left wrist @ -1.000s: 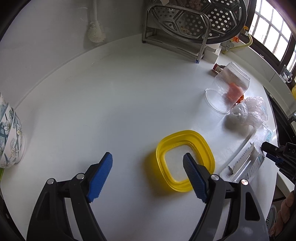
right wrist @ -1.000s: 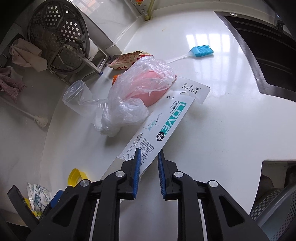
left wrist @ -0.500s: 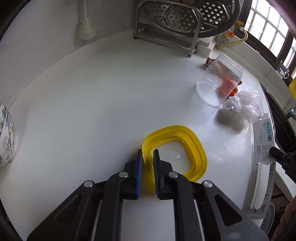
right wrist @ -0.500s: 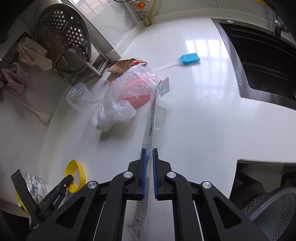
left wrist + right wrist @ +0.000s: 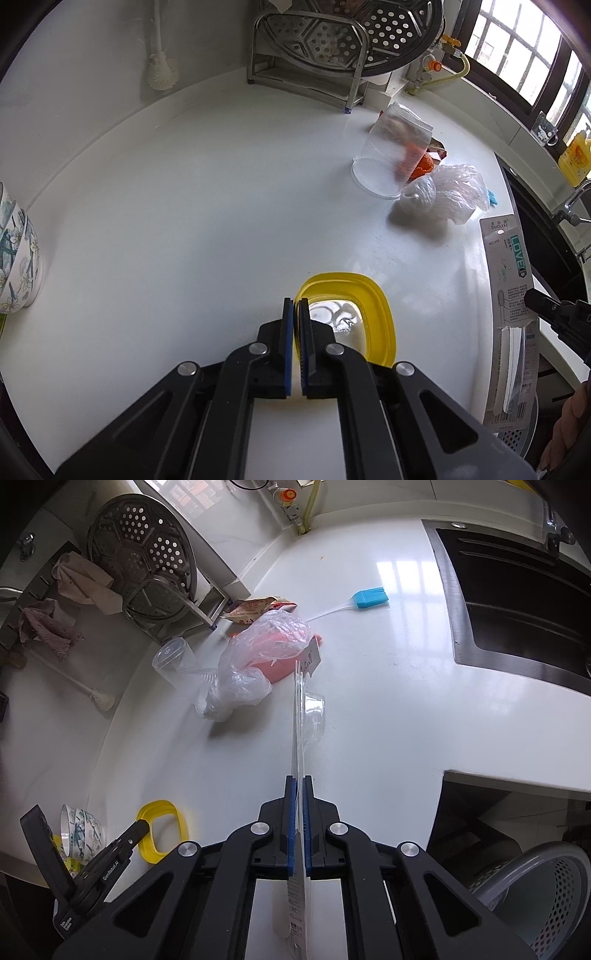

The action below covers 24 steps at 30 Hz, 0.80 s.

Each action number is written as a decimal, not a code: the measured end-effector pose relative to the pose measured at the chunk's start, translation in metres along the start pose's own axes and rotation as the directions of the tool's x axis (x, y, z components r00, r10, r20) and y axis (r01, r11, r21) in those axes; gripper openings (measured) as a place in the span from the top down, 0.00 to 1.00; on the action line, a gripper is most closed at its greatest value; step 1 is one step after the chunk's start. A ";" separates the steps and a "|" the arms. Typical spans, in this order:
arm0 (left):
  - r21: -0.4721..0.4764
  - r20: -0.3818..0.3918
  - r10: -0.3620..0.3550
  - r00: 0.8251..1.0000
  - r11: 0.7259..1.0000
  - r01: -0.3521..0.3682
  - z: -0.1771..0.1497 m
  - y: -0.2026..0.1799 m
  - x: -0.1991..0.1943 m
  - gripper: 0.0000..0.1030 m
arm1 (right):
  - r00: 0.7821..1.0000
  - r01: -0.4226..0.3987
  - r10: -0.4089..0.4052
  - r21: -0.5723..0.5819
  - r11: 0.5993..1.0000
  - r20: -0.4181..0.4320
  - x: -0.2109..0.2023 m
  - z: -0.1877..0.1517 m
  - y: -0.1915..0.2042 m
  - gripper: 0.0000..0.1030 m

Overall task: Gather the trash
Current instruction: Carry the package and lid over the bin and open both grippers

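A: Grip check, left first?

B: Left hand-held gripper (image 5: 294, 314) is clamped on the near rim of the yellow ring (image 5: 376, 306), which hangs just ahead of its tips over the desk (image 5: 184, 221).

A: And right?

B: Right hand-held gripper (image 5: 298, 794) pinches the toothbrush package (image 5: 301, 701) edge-on; the card runs forward past its fingertips. Keep both squeezes firm and carry level toward the grey basket (image 5: 546, 897), low to its right. The plastic bag (image 5: 255, 661) waits ahead-left.

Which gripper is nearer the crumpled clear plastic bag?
Right. The right gripper, holding long toothbrush packaging, is nearer the crumpled clear plastic bag; the left gripper grips the yellow lid, farther off.
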<state>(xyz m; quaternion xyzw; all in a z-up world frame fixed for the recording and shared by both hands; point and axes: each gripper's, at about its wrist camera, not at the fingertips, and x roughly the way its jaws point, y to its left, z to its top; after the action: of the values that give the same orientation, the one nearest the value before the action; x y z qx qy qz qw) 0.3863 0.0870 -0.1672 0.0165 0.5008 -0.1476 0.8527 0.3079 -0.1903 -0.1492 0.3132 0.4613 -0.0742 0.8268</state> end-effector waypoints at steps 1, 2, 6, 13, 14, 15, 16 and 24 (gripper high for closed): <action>0.003 0.002 -0.001 1.000 1.000 0.001 -0.001 -0.002 -0.003 0.96 | 1.000 -0.001 0.001 0.000 1.000 0.002 -0.004 -0.001 -0.002 0.96; 0.007 0.005 0.000 1.000 1.000 0.000 -0.002 -0.005 -0.007 0.96 | 1.000 -0.003 0.003 0.001 1.000 0.004 -0.007 -0.002 -0.004 0.96; 0.027 0.019 -0.001 1.000 1.000 0.000 -0.010 -0.019 -0.022 0.96 | 1.000 -0.015 0.015 0.004 1.000 0.014 -0.024 -0.006 -0.012 0.96; 0.072 0.029 -0.026 0.999 0.997 0.024 -0.028 -0.061 -0.051 0.96 | 0.999 -0.036 0.036 0.006 0.999 0.030 -0.062 -0.022 -0.039 0.96; 0.082 0.031 -0.032 0.999 0.996 0.029 -0.031 -0.069 -0.055 0.96 | 0.999 -0.034 0.034 0.003 0.999 0.034 -0.068 -0.025 -0.044 0.96; 0.090 0.032 -0.040 0.999 0.995 0.037 -0.034 -0.077 -0.059 0.96 | 0.999 -0.032 0.032 0.002 0.999 0.036 -0.075 -0.029 -0.050 0.96; 0.100 0.032 -0.050 0.998 0.994 0.047 -0.038 -0.087 -0.064 0.96 | 0.999 -0.029 0.029 0.002 1.000 0.038 -0.081 -0.032 -0.057 0.96; 0.201 0.016 -0.133 0.991 0.971 0.127 -0.075 -0.174 -0.089 0.96 | 0.999 0.038 -0.037 -0.016 0.999 0.039 -0.137 -0.069 -0.126 0.96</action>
<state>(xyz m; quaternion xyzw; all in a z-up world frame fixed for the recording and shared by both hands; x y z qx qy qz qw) 0.2355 -0.0452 -0.1070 0.0671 0.4708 -0.2527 0.8426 0.1296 -0.2723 -0.1207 0.2959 0.4516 -0.0919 0.8367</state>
